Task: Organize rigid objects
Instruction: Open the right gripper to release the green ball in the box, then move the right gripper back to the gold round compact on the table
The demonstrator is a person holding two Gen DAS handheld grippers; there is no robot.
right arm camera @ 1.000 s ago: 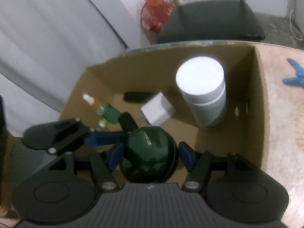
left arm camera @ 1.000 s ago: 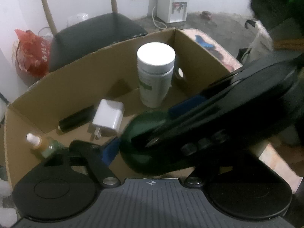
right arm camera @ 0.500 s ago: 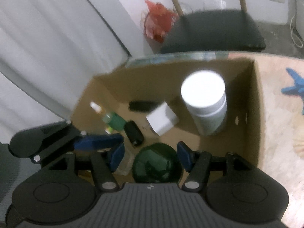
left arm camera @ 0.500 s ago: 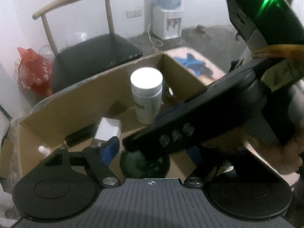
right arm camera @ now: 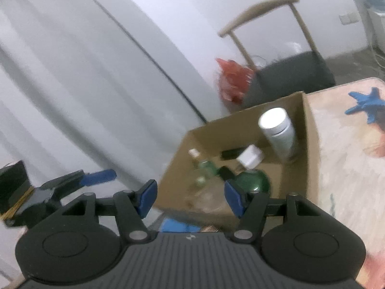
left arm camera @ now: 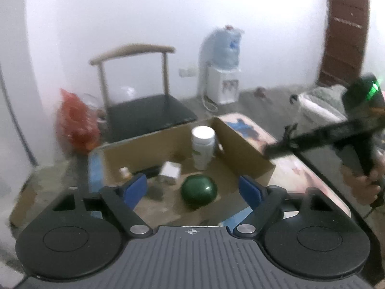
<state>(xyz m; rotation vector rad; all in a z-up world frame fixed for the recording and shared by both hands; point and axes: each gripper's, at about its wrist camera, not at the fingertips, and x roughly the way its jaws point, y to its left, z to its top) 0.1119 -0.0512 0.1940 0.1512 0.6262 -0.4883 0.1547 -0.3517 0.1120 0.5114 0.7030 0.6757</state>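
a: so where does the green ball (left arm camera: 199,191) end up? the task is just "organize rigid objects".

b: it sits on the floor of the cardboard box (left arm camera: 243,144), near the front, touching neither gripper. the left gripper (left arm camera: 192,186) is pulled up and back from the box with nothing between its blue pads (left arm camera: 136,185); its jaws have just been opening wider and they stand well apart.

a: and the right gripper (right arm camera: 190,198)?

b: also released. its pads are spread with only air between them, and it hangs outside the near edge of the box. from the left view the person's hand (left arm camera: 361,183) is visible on its handle, off to the right.

a: what else is in the box?

b: a tall white canister (left arm camera: 203,147) stands upright in the far corner, probably put there so it won't tip onto the small stuff. a white charger block (right arm camera: 250,155) lies flat near the middle with a dark tube-shaped thing (right arm camera: 232,153) just behind it, and a small dropper bottle (right arm camera: 195,155) is over by the left wall. there's more small glassware nearby, too blurry to name.

a: so this drop looks done?

b: that's the read. both grippers are empty and clear of the box, so either one is free for the next item. a chair (left arm camera: 144,96) and water dispenser (left arm camera: 222,72) sit behind.
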